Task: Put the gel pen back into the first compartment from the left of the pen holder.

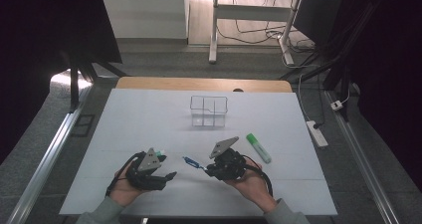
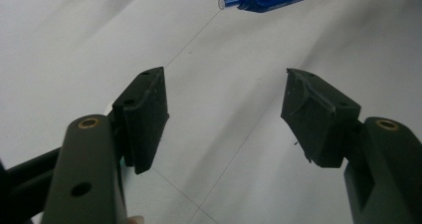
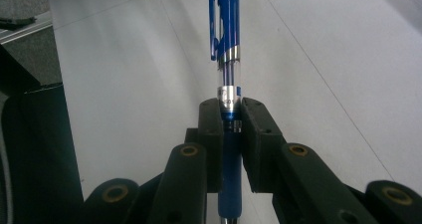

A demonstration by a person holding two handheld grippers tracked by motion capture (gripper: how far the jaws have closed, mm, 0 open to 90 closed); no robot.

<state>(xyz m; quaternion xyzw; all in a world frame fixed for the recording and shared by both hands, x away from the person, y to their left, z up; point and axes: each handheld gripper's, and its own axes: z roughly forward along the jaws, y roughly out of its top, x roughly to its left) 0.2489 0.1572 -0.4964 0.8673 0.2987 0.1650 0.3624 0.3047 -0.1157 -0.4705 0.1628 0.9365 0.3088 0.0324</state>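
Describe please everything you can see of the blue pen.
The blue pen has a clear plastic barrel with a silver ring, a blue clip and a blue rubber-looking grip. The right gripper is shut on it near the grip, so the pen sticks out past the jaws, above the white table, its clip end towards the left gripper.

Blue pen with clear barrel, held level above the table.
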